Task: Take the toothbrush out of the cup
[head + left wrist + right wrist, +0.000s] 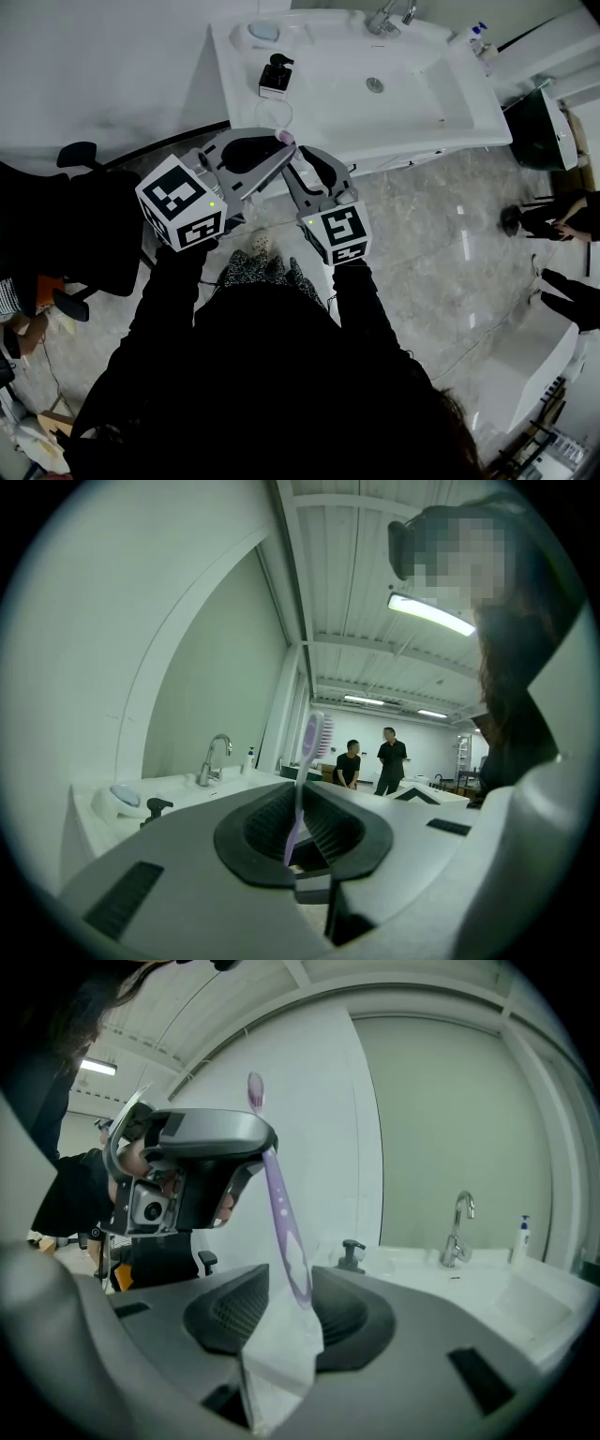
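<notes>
Though tiny in the head view, find the toothbrush (284, 138) aloft near the sink (328, 103) edge. Left gripper view: note left gripper (300, 817) pinching its slim handle, bristles up; likely light, stiff, slick. Right gripper view: see right gripper (286, 1288) spread wide round the handle end, not pressing; grip mid-handle.

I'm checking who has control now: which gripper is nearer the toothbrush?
Left. The left gripper is shut on the handle of the toothbrush, bristles up. The right gripper stands open, its jaws on either side of the handle's lower end without pressing it.
</notes>
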The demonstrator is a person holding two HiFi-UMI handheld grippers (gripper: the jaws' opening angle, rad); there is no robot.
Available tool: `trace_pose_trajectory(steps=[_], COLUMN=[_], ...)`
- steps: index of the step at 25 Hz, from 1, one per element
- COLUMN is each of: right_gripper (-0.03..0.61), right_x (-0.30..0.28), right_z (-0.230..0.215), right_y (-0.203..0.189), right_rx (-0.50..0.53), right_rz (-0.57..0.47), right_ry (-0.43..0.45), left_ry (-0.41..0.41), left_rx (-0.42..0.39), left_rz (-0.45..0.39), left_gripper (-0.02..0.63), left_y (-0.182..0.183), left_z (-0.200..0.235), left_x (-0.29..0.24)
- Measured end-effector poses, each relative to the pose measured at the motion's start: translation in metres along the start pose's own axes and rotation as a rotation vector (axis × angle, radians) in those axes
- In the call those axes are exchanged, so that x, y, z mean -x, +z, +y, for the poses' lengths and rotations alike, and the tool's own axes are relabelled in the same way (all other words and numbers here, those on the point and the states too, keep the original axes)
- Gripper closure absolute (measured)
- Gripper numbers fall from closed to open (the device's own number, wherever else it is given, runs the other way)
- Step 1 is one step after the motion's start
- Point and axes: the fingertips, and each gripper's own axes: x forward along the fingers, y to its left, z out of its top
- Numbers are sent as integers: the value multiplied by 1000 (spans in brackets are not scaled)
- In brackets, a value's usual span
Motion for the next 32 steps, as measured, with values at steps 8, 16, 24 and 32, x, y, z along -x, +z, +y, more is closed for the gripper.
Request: trace_pose_trajectory(steps=[8,16,24,32], right_gripper=[500,508,511,511], right_x=[2,5,4,10], right_z=[1,4,2,-9], right_y=[-5,-5,-3,-4], right_rx=[28,11,1,-8], right_rz=[13,17,11,5], right_ry=[-7,24,22,-4], left_ry=[-21,-26,-13,14], left_rx=[16,26,-55,-81], left_rz=[3,-59,-77,-98], left_gripper=[580,580,580,578], left_y=[-3,0,-1,2], left_z=[-3,-3,-5,-1], left_x=[-2,-2,-4,-3])
